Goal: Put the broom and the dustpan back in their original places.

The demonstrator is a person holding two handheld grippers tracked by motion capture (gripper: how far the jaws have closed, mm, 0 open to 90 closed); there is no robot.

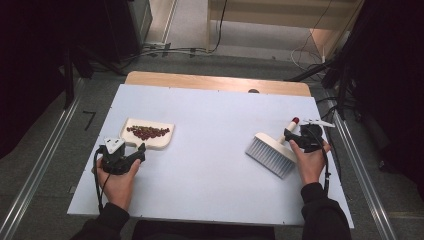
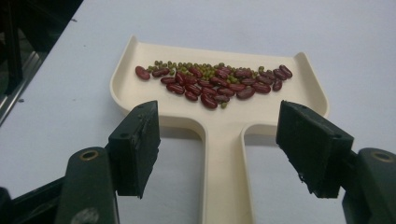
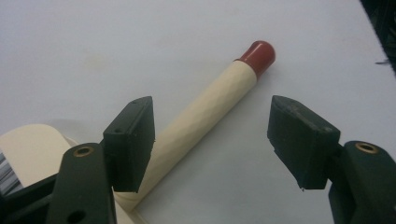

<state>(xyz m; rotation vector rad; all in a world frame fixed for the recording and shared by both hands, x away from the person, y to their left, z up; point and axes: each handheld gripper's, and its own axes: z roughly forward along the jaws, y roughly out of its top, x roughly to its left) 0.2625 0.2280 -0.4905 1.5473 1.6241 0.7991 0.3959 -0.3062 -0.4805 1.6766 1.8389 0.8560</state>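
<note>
Cream plastic dustpan [image 1: 152, 139] sat flat on the pale blue tabletop [image 1: 210, 165], left side, tray end away from the person, handle [image 2: 225, 172] pointing back toward them. Load in the tray: red kidney beans [image 2: 212, 84] mixed with small green mung beans [image 2: 184, 66], bunched in a band along the far part of the tray.

Left hand-held gripper [image 2: 219, 149] was right at the dustpan handle, jaws spread wide with one on each side of the handle, clear gap both sides, nothing pinched. In the high view it sat in the person's left hand [image 1: 117, 180], just beside the near edge of the pan, grey three-cornered plate [image 1: 114, 145] on top.

Hand brush [image 1: 274, 150] lay on the right side of the tabletop, well apart from the dustpan. White bristles [image 1: 270, 157] faced the person's side, cream textured brush handle [image 3: 201, 116] ran diagonally up and away, ending in a red cap [image 3: 259, 54].

Right hand-held gripper [image 3: 210, 140] was also spread. Brush handle passed between the jaws, close against the left jaw in the right gripper view; can't tell if it touched. Right jaw well off the handle. Right hand [image 1: 310, 162] held that unit near the tabletop's right edge.
</note>
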